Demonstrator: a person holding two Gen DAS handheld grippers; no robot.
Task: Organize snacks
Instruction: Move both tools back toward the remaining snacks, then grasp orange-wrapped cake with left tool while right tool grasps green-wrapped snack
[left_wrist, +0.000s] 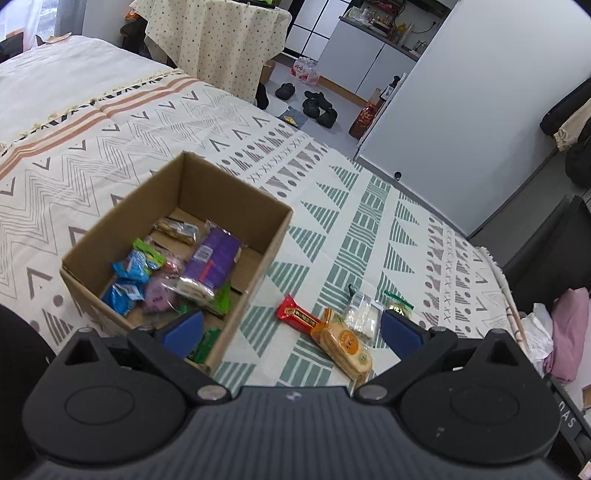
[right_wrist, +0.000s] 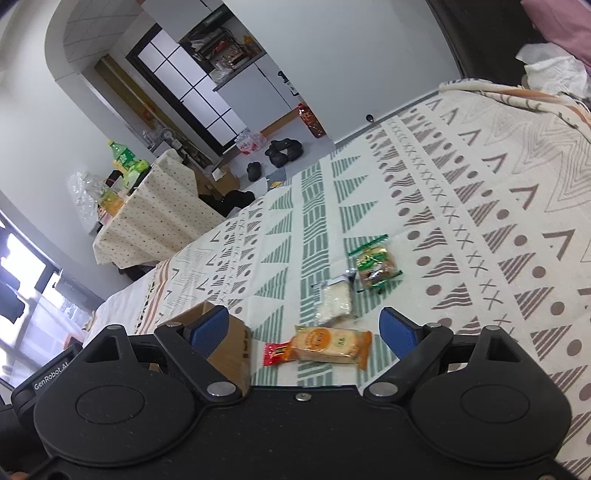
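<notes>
On the bed's woven blanket (left_wrist: 332, 221), cream with printed zigzags, triangles and dots in grey, green and terracotta, an open brown cardboard box (left_wrist: 110, 236) sits at the left of the left wrist view. It is rectangular, with plain corrugated walls and its flaps out of sight. Inside lies a loose heap of crinkly plastic packets: two blue ones (left_wrist: 127, 278), a flat purple pack (left_wrist: 214, 260) with a white label, a pale pink pouch (left_wrist: 159, 293), a clear-wrapped biscuit (left_wrist: 177, 229) at the far end, and some green wrappers by the near wall. The exact count in the box cannot be told, since the packets overlap.

To the right of the box, four snacks lie on the blanket, close together: one glossy red bar (left_wrist: 297, 314), one orange-wrapped stack of round biscuits (left_wrist: 345, 347) touching the red bar's end, one clear packet of white rice cake (left_wrist: 360, 314), and one green-edged packet (left_wrist: 398, 304), partly hidden by a blue pad.

The left tool (left_wrist: 291, 330) hangs above the box's near corner and the loose snacks, its two blue-padded fingers (left_wrist: 183, 330) spread wide and pinching nothing.

The right tool (right_wrist: 306, 332) also stands spread and empty, with the red bar (right_wrist: 275, 353) and the orange pack (right_wrist: 330, 345) on the blanket between its fingers, untouched.
</notes>
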